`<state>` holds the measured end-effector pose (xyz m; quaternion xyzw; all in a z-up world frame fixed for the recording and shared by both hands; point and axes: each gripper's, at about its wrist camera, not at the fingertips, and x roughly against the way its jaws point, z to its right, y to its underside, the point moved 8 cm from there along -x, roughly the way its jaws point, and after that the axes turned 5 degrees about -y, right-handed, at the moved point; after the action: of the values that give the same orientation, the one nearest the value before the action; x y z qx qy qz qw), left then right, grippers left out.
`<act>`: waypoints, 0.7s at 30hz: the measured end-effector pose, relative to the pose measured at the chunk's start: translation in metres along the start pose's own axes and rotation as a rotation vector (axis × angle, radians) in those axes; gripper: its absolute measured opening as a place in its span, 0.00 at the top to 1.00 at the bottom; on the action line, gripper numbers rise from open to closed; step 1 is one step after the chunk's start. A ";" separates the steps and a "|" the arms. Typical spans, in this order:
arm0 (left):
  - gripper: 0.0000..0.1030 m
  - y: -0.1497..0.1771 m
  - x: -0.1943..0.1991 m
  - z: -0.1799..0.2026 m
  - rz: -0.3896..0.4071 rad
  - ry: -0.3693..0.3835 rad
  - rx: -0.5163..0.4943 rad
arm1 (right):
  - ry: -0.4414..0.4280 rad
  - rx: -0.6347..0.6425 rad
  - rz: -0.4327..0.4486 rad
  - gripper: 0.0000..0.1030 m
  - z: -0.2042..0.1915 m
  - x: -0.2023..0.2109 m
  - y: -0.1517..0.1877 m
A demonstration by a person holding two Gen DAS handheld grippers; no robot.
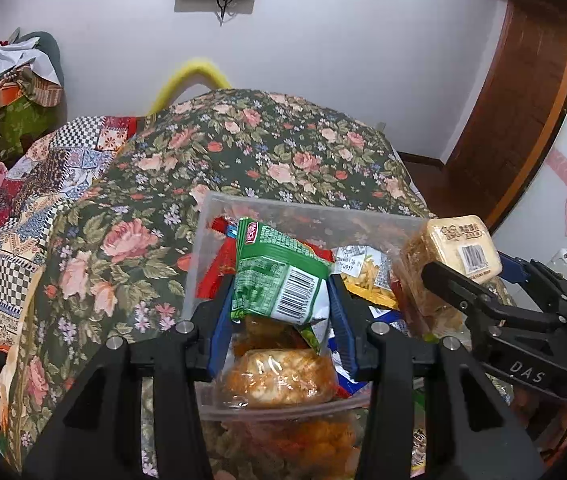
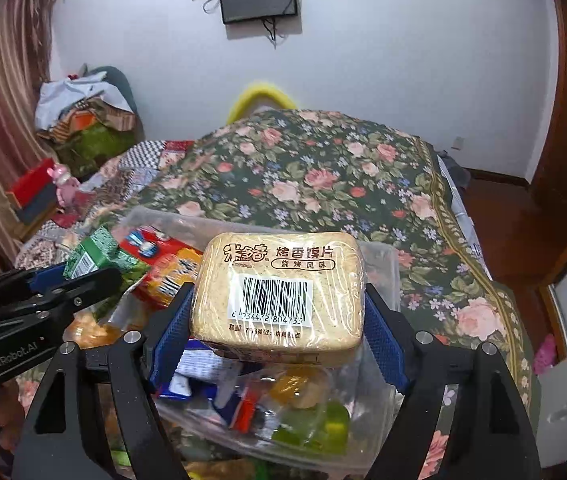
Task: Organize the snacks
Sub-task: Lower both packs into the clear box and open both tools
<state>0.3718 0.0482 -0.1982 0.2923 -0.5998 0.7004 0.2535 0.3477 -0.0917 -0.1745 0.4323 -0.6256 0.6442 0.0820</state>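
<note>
A clear plastic bin [image 1: 307, 210] of mixed snacks sits on a floral bedspread. My left gripper [image 1: 281, 300] is shut on a green snack packet [image 1: 275, 276] and holds it over the bin. My right gripper [image 2: 277, 316] is shut on a tan pack of baked bun slices [image 2: 279, 288], held over the bin's right side. That pack [image 1: 459, 250] and the right gripper [image 1: 463, 296] also show at the right of the left wrist view. The green packet [image 2: 91, 252] and the left gripper [image 2: 63, 284] show at the left of the right wrist view. Red, orange and yellow packets fill the bin.
The floral bedspread [image 1: 267, 148] covers the bed beyond the bin [image 2: 383, 264]. A patchwork quilt [image 1: 43, 184] lies to the left. A pile of clothes [image 2: 83, 120] stands at the far left by the wall. A wooden door frame [image 1: 523, 92] is at the right.
</note>
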 end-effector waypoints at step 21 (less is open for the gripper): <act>0.45 0.012 0.071 0.004 0.071 0.000 -0.083 | -0.041 0.048 0.040 0.20 -0.015 0.063 0.010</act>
<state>0.3142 0.0427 -0.1555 0.2600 -0.6381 0.6837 0.2405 0.2961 -0.1074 -0.1381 0.4348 -0.6202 0.6513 0.0458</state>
